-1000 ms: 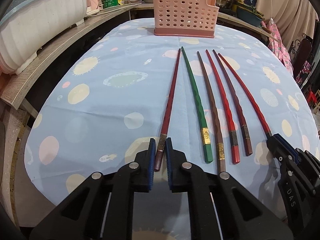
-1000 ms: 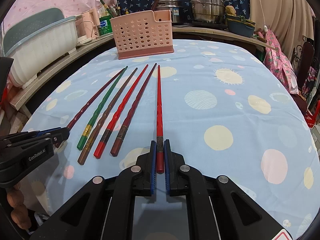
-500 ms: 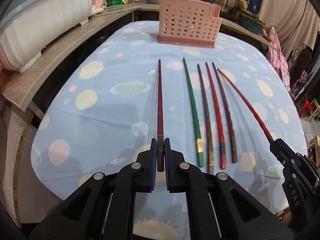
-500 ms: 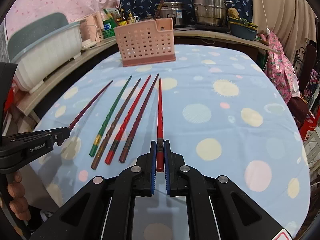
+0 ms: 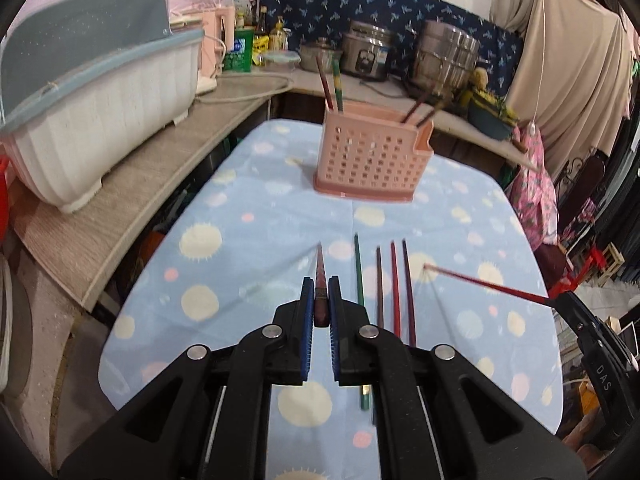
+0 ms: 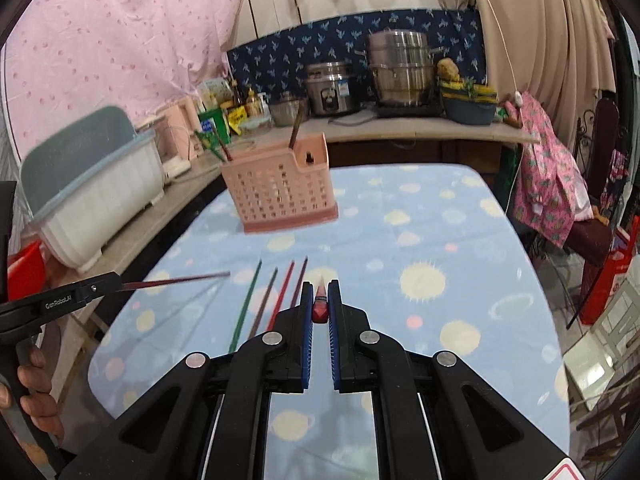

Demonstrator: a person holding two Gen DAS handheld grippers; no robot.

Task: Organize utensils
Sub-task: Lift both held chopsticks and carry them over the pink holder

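The sorting was partly done, as far as could be judged. The pink basket point(image 5: 374, 160) stood at the far end of the table point(image 5: 240, 248), and some chopsticks already stood upright in it: two at its left end and about two leaning at its right end in the left wrist view, though blur made the second pair hard to count.

The left gripper point(image 5: 319, 300) was pinching the thick end of a dark red chopstick point(image 5: 320, 270), lifted clear of the cloth and pointing toward the basket. The right gripper point(image 6: 320, 304) was likewise pressed onto the end of a bright red chopstick point(image 6: 320, 300), also held off the table; in the left wrist view that stick point(image 5: 484, 283) slanted in from the right.

Four chopsticks lay on the cloth between the two held ones, side by side with tips toward the basket: a green one point(image 5: 359, 272) on the left, then a brown one point(image 5: 379, 280), a red one point(image 5: 395, 284) and a dark maroon one point(image 5: 408, 284). So the count was two in the grippers, four loose and roughly four put away.

What seemed left was to carry the held pair to the basket, drop them in, and fetch the remaining four. A person's hand point(image 6: 36, 384) held the left tool's handle at the near left.
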